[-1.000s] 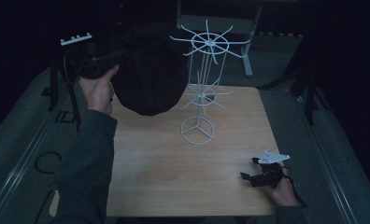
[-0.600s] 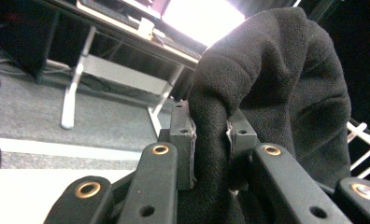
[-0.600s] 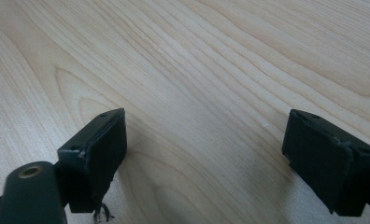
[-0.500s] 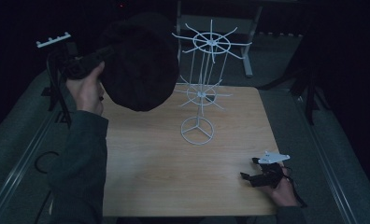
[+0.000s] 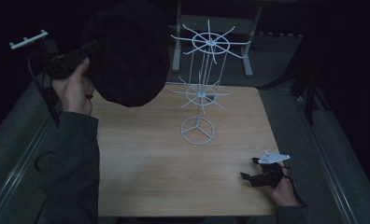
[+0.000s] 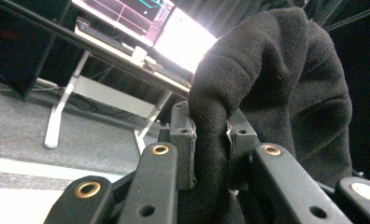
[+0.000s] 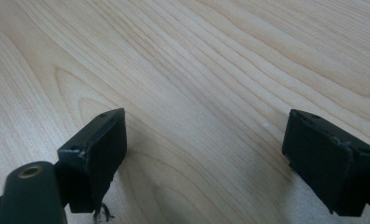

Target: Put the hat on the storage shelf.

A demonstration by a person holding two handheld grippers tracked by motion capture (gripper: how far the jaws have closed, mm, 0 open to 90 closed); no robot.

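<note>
The left gripper (image 5: 87,49), fingers pinched on a fold of the black hat (image 5: 127,56), had carried it higher toward the white rack (image 5: 206,70), likely for hanging; the right gripper (image 5: 258,175) rested wide open and empty on the surface (image 5: 150,163).

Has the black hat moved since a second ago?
Yes. The black hat, pinched by the left gripper, rose toward the white wire rack's top ring.

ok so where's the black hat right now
In the high view the black hat hangs at upper left, pinched in the left tongs above the table's far-left corner, just left of the white wire rack.
</note>
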